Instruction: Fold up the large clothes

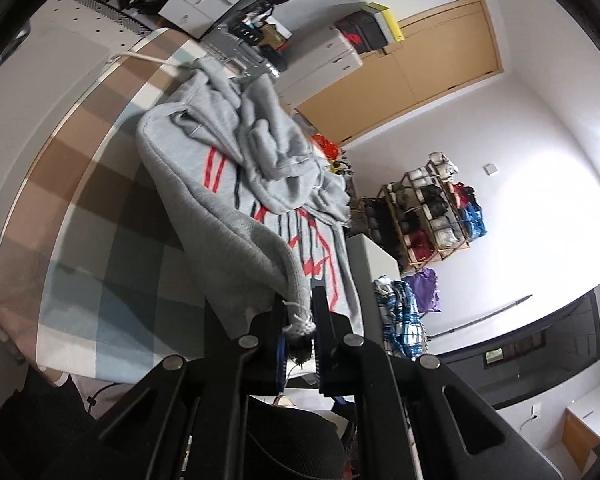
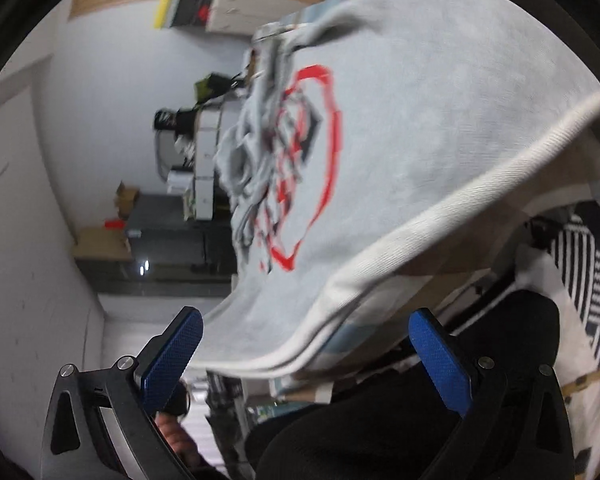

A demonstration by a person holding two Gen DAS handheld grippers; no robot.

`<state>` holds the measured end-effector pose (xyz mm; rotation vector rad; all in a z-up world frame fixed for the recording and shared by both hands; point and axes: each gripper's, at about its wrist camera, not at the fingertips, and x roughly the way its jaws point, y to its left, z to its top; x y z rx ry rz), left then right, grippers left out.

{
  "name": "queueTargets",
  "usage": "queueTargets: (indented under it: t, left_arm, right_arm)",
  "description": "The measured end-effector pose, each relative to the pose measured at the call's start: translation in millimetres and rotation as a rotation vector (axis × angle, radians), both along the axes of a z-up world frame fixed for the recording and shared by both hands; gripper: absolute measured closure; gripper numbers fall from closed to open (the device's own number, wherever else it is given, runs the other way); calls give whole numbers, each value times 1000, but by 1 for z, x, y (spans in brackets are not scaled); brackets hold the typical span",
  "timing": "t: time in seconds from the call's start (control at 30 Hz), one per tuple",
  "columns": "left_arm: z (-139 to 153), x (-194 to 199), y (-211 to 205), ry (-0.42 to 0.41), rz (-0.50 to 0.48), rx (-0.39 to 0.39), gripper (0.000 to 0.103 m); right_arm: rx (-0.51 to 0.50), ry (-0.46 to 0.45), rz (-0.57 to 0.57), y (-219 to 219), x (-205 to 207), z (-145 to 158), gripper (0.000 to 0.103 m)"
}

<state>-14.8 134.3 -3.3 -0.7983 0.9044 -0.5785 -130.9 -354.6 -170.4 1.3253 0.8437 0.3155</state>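
A grey fleece sweatshirt (image 1: 236, 184) with a red and dark printed graphic is found lying on a bed covered by a checked blanket (image 1: 100, 208) in brown, pale blue and white squares. The garment is bunched into soft folds toward the far end of the bed, and one thick, napped edge is drawn up from the blanket toward the near edge. The left claw (image 1: 300, 320) is observed pressed together on that edge, with ribbed knit and a frayed white cord end pinched between its black jaws. The right claw (image 2: 304, 356) is noted spread wide, its blue textured pads (image 2: 172, 356) apart and nothing gripped; the sweatshirt's doubled hem (image 2: 440, 216), a pale rounded band, is seen just beyond them.
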Motion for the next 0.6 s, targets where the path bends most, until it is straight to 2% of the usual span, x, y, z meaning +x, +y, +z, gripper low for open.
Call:
queueTargets:
  t: [0.1,0.33,0.47,0.53,0.6]
  left_arm:
    - [7,-2,6,-22,-7,9,98]
    - [3,-6,17,-31,-5,17,97]
    - [-3,-4,23,-18,3,25,98]
    - [-7,-3,25,-7,7,29,97]
    - [-9,-4,28,-1,4,27,97]
  right_arm:
    - [6,49,-90,-18,-6,-13,0]
    - [-222,116,-246,-53,-12,-3,0]
    - [-277,153,-279,-62,-6,-5,0]
    - [-281,156,-261,-61,2,-7,0]
    - [-307,174,-297,-61,3,-5,0]
